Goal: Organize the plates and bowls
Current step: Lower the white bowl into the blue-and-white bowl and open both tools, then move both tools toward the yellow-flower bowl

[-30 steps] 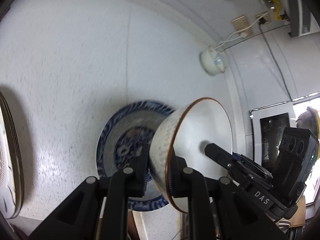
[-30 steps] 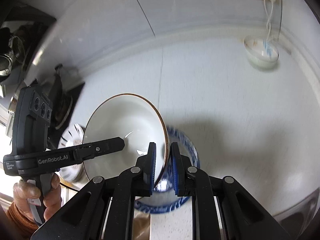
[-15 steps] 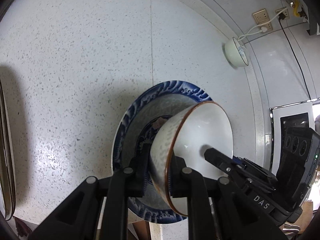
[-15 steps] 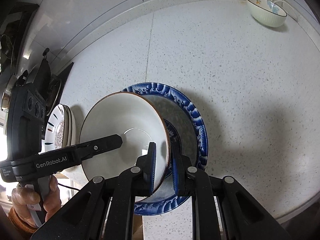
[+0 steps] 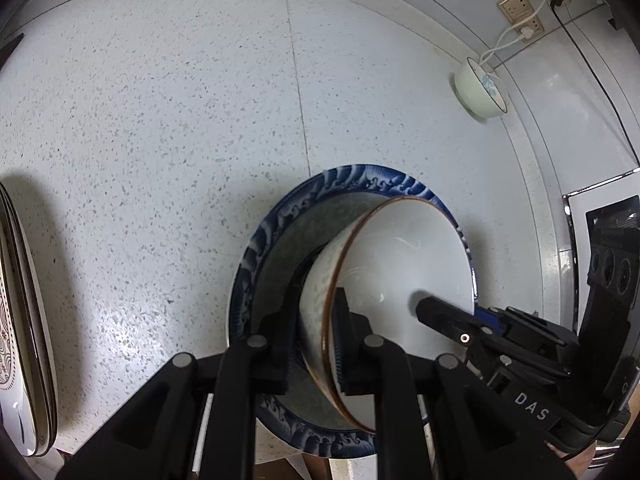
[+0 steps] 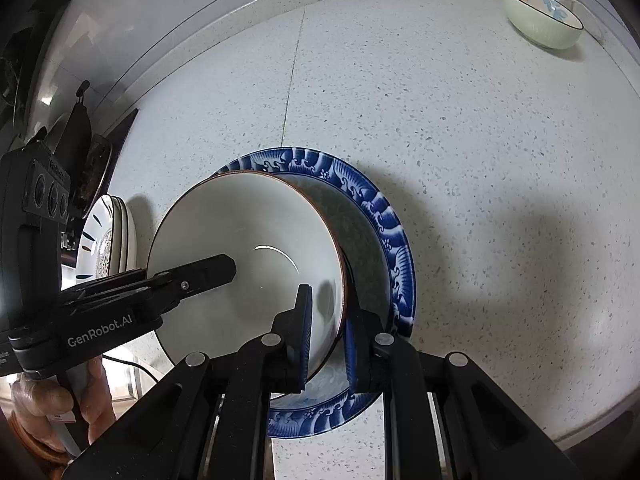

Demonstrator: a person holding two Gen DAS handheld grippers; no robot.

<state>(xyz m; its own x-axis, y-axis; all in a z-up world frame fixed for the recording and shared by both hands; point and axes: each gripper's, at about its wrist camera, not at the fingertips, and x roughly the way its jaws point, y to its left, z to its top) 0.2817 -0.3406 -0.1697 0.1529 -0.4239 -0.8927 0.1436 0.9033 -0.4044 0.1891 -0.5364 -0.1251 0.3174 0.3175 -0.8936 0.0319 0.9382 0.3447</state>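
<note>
A white bowl with a brown rim [image 5: 392, 264] [image 6: 240, 248] is held by both grippers on opposite sides of its rim. My left gripper [image 5: 318, 336] is shut on the rim. My right gripper [image 6: 326, 328] is shut on the other side of the rim. The bowl sits low inside a blue wave-patterned plate [image 5: 280, 224] [image 6: 376, 208] on the speckled white counter; I cannot tell if it touches the plate. Each gripper shows in the other's view.
A pale green bowl [image 5: 480, 90] [image 6: 540, 16] stands far back by the wall under a socket with a white cable. A stack of patterned plates [image 5: 20, 320] [image 6: 106, 240] stands at the left. A stove area lies at the counter's left end [image 6: 96, 152].
Both grippers have lowered the white bowl down into the blue plate, and the views have tilted down toward the counter.
</note>
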